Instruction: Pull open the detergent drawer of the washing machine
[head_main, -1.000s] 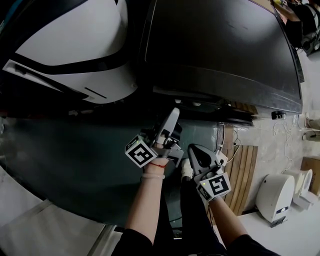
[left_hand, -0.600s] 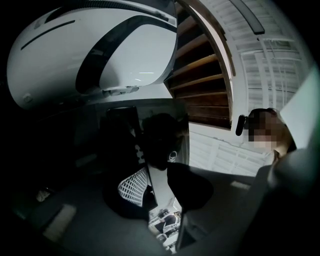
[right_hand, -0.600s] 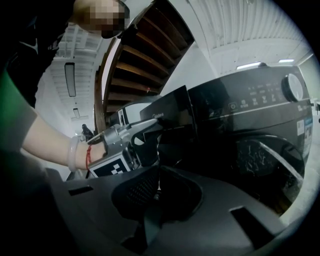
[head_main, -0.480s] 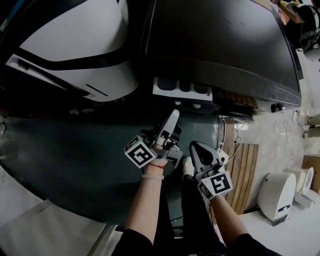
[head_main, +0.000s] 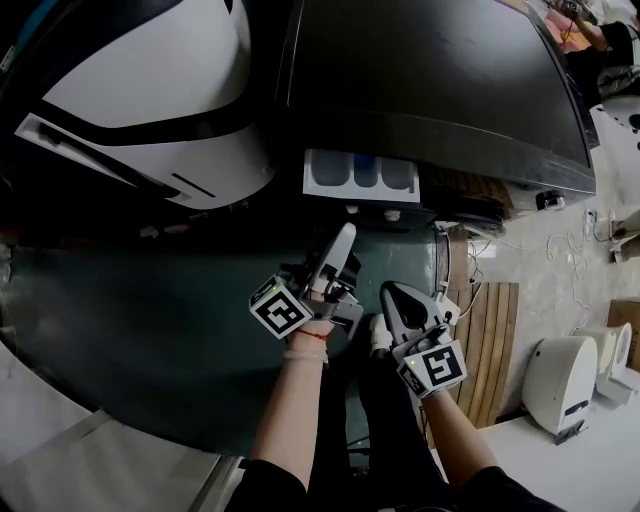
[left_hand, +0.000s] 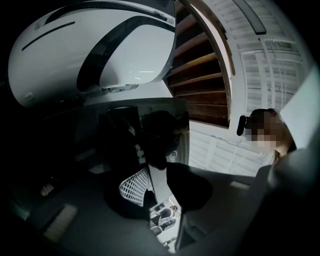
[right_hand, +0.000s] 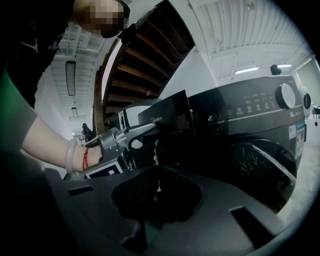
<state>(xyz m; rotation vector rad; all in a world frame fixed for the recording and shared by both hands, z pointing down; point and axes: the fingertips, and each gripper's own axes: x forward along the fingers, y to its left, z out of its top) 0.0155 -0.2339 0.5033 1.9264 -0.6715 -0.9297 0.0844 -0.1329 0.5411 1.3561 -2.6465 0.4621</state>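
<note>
At the far left of the head view a white rounded appliance is seen beside the black washing machine. The machine's detergent drawer stands pulled out from its front, and its pale compartments are shown in this view alone. Just below the drawer and apart from it, the left gripper is pointed upward. Its jaws have just been closing, yet a gap between them is revealed by the left gripper view, and nothing is held there. Further right, the right gripper is kept with its jaws pressed together, empty. Only its own view shows the machine's dial and round door.
</note>
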